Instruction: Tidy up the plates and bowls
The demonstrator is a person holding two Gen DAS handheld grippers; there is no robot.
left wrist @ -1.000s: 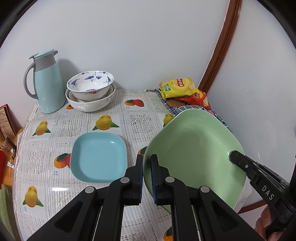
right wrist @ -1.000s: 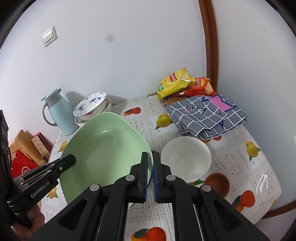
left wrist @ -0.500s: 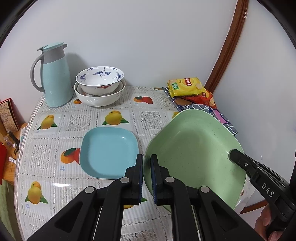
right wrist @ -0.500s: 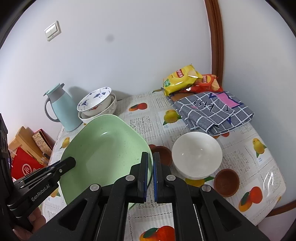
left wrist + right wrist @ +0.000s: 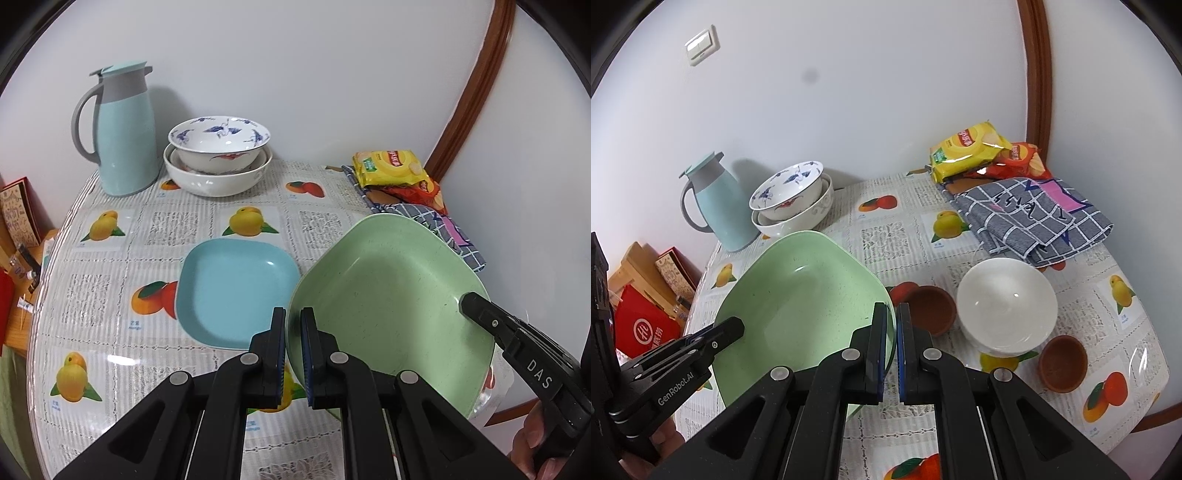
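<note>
A green square plate (image 5: 391, 302) hangs tilted above the tabletop (image 5: 110, 295), gripped at opposite rims. The left tool (image 5: 293, 332) is clamped narrowly on its near-left edge; the right tool (image 5: 892, 328) is clamped likewise on the opposite edge. Just to the plate's left, a blue square plate (image 5: 236, 288) lies flat, the likely place to stack it. To do this well, level the green plate, centre it over the blue one with corners matched, lower both sides evenly, and let go only once it rests. Farther back, two nested bowls (image 5: 218, 162) stand beside a pale blue jug (image 5: 122, 136). A white bowl (image 5: 1006, 302) and two small brown cups (image 5: 932, 308) sit to the right.
</note>
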